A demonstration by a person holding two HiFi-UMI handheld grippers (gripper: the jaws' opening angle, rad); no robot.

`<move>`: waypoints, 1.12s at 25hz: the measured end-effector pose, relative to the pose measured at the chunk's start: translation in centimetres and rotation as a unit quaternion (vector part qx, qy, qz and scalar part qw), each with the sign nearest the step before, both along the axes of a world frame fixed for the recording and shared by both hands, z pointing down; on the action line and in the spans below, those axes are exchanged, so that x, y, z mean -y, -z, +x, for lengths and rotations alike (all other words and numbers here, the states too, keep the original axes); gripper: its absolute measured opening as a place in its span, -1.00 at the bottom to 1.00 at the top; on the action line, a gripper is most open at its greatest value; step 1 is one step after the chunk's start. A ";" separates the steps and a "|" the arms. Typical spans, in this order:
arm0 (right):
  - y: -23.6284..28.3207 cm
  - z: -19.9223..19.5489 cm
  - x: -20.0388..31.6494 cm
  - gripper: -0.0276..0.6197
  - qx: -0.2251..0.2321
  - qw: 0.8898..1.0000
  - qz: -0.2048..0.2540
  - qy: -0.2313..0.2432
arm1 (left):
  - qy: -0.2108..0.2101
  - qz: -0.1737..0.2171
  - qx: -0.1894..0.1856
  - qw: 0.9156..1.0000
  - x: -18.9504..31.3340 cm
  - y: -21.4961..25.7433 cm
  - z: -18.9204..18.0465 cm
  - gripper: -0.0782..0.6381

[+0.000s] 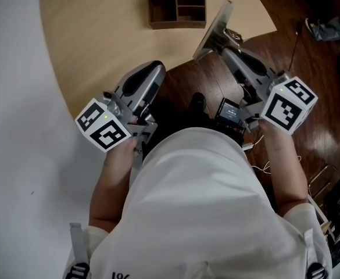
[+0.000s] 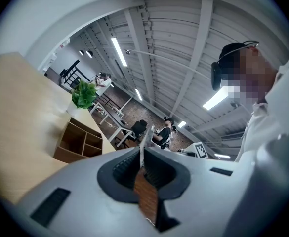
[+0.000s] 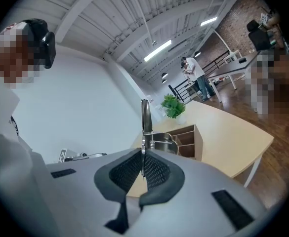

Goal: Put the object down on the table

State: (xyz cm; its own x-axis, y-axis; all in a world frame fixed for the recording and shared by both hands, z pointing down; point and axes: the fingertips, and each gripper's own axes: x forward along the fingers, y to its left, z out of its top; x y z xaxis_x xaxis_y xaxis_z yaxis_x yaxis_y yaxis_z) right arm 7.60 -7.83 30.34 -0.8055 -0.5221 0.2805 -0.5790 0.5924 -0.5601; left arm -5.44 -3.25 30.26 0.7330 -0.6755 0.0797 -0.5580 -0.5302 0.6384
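Note:
My right gripper (image 1: 229, 46) is shut on a flat metal tool (image 1: 215, 31), which juts out over the near edge of the light wooden table (image 1: 100, 28). In the right gripper view the tool (image 3: 145, 117) stands edge-on out of the shut jaws (image 3: 143, 156), with a spring and a rounded metal part just above them. My left gripper (image 1: 156, 68) hovers by the table's near edge, left of the tool. Its jaws (image 2: 142, 157) are closed and I see nothing held, only brown floor through the gap below them.
A wooden compartment box (image 1: 176, 4) stands at the table's far side, also in the left gripper view (image 2: 77, 142) and the right gripper view (image 3: 186, 139). A potted plant (image 3: 173, 105) sits behind it. Dark wood floor (image 1: 309, 57) lies right; a white surface (image 1: 13, 127) fills the left.

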 end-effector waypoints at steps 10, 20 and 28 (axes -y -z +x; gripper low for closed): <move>-1.6 -1.4 1.4 -0.90 -0.018 1.000 -0.014 -0.016 | 0.002 -0.003 -0.003 1.000 0.3 -0.3 -1.2 -0.77; -1.4 -3.0 3.2 -0.90 -0.033 0.999 -0.020 -0.027 | -0.013 -0.005 -0.006 1.000 0.5 1.0 -0.7 -0.77; 1.2 -5.0 6.2 -0.90 -0.043 0.999 -0.006 -0.029 | -0.014 0.001 0.008 1.000 0.8 3.8 -0.3 -0.77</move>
State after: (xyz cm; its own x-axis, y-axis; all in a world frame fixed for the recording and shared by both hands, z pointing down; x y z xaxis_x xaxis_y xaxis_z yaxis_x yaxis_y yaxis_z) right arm 2.62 -14.00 29.16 -0.7460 -0.5638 0.3543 -0.6591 0.5493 -0.5136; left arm -5.76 -4.07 26.42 0.7507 -0.6545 0.0904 -0.5529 -0.5474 0.6283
